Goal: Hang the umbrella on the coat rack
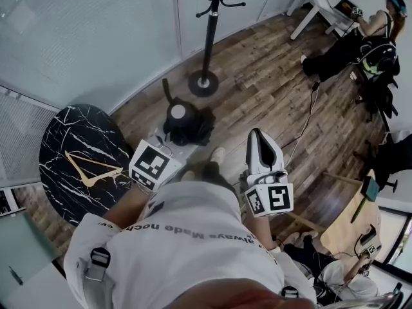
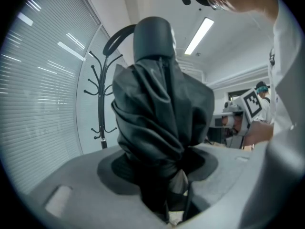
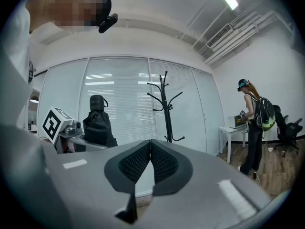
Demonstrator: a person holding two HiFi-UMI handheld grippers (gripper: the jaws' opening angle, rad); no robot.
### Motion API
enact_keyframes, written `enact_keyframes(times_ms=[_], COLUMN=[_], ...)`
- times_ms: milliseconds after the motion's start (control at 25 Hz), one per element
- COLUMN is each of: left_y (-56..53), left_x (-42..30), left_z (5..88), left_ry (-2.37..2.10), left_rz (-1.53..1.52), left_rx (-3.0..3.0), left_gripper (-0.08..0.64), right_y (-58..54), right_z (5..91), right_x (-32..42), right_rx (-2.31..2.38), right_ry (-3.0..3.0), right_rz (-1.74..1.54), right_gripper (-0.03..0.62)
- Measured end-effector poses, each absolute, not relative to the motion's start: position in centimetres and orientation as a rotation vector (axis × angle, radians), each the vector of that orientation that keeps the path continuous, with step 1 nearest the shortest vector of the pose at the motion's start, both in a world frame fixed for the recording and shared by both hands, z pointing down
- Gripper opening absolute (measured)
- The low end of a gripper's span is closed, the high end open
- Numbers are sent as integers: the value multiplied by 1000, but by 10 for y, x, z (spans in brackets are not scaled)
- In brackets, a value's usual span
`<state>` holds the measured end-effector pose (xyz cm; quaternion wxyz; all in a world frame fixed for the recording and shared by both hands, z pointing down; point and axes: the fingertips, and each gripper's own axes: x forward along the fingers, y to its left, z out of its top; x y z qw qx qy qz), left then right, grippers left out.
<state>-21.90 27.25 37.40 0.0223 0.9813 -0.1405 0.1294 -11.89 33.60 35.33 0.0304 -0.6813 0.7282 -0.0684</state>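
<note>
Carry stage: folded black fabric umbrella (image 2: 162, 118) is pinched by left claw (image 2: 176, 194); right claw (image 3: 150, 159) is pressed together. Lifting onto the distant black metal coat rack (image 1: 209, 31) is required next.

Slatted blinds (image 1: 77, 37) line the walls above a plank floor (image 1: 270, 82) (marble table (image 1: 71, 134) alongside).

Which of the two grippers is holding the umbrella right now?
The left gripper: its jaws are clamped on the folded black umbrella. The right gripper holds nothing; its jaws are closed together, empty.
</note>
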Motion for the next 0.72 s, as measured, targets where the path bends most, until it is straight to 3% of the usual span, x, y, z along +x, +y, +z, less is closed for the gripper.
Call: enact_keyframes(times_ms=[440,720], left_y=[210,172], left_x=[-56,-16], left_z=[361,367], left_ry=[-465,-548], left_rz=[411,415], left_rx=[3061,3009], left_gripper=[242,242], right_y=[278,240], right_z=[347,354], right_x=[54,100], right_rx=[-2063,-2015], right_ry=[2240,2300], right_rz=[-196,-225], right_gripper=[2,2])
